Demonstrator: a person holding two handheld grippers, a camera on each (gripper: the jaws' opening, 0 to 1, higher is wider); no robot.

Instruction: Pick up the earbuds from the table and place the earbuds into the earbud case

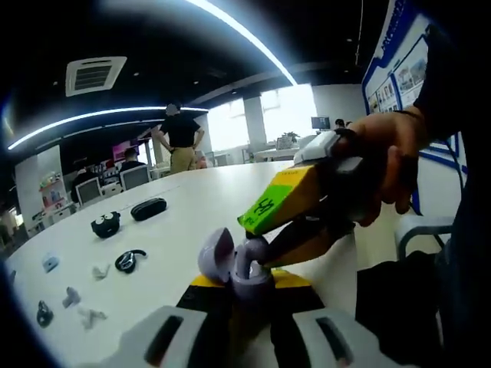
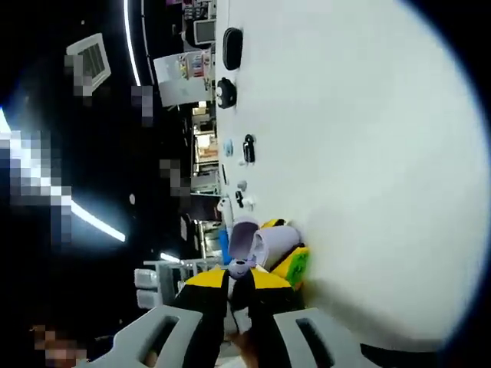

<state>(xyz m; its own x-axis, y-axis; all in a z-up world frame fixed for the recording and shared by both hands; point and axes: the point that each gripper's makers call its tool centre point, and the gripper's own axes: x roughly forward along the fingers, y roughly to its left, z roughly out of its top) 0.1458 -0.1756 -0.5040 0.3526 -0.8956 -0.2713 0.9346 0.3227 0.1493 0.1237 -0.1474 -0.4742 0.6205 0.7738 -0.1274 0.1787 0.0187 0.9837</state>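
Note:
A lavender earbud case (image 1: 244, 274) with its lid (image 1: 215, 254) swung open sits between my left gripper's (image 1: 238, 290) yellow-and-black jaws, which are shut on its body, above the white table (image 1: 230, 192). A hand brings my right gripper (image 1: 261, 254) in from the right, its tips at the case's open mouth. In the right gripper view the same case (image 2: 275, 241) is just ahead, held by the left gripper (image 2: 293, 264). My right gripper (image 2: 240, 279) is shut on a small lavender earbud (image 2: 240, 267) close to the case opening.
Farther along the table lie a black oval case (image 1: 148, 208), a round black case (image 1: 105, 224), a black ear-hook earbud (image 1: 129, 261) and several small loose earbuds (image 1: 90, 316). A person (image 1: 181, 138) stands beyond the table. A chair (image 1: 422, 228) stands at the right.

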